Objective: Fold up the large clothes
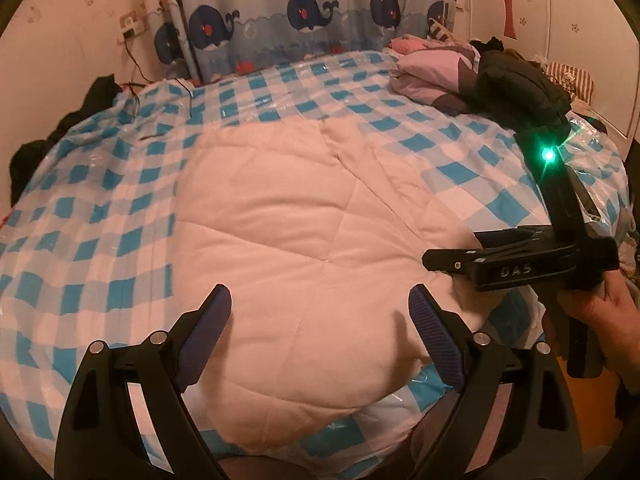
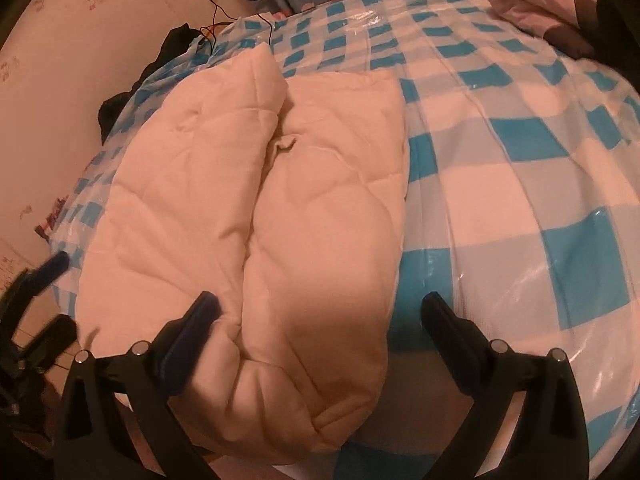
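Quilted garment point(image 2: 256, 216) folded; both grippers apparently open above.

Whale-print curtain point(image 1: 304, 20), blue-checked plastic bed cover point(image 1: 100, 208), wall socket point(image 1: 130, 26).

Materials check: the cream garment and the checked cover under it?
Cream quilted garment: looks like soft matte fabric with padded fill; stitched quilt lines, puffy rounded edges. Blue-and-white checked cover: probably thin glossy plastic sheeting; specular glare and crinkle highlights, though it could be clear film over cloth.
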`<state>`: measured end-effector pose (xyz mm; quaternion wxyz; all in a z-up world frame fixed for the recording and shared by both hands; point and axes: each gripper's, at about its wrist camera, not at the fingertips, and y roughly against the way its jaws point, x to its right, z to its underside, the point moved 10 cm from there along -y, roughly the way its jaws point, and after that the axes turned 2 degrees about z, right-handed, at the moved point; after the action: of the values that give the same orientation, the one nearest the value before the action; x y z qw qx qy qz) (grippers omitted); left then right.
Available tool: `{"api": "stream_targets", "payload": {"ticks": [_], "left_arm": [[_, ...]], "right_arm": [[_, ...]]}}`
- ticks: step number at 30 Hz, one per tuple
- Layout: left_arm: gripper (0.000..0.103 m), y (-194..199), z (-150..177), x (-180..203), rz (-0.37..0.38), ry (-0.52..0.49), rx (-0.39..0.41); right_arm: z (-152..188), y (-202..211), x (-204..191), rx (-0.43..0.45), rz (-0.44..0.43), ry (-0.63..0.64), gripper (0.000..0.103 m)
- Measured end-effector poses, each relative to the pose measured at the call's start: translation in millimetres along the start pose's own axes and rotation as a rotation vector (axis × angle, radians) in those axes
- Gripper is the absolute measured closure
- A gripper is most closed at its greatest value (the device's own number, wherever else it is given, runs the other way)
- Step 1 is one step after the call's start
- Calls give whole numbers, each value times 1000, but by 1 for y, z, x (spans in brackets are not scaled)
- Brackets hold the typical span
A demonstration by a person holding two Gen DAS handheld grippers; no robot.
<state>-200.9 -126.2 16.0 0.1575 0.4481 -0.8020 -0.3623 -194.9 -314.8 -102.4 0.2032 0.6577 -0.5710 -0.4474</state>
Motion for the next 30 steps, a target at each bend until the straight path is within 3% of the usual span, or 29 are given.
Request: {"api": "stream_targets", "payload": {"ticks": [6, 12, 15, 18, 30], "left_arm": [[17, 4, 0, -17, -56, 14, -6], [17, 2, 5, -22, -62, 16, -15], [17, 2, 6, -23, -55, 24, -11], [17, 3, 6, -25, -59, 22, -10], [17, -12, 13, -40, -65, 57, -47]], "right_arm": [[-1, 9, -2, -13, 2, -7, 7], [-14, 63, -37, 132, -2, 113, 7], [-1, 49, -37, 78, 43, 168, 7], [17, 22, -20, -3, -10, 83, 7], [32, 9, -14, -5, -33, 35, 7]]}}
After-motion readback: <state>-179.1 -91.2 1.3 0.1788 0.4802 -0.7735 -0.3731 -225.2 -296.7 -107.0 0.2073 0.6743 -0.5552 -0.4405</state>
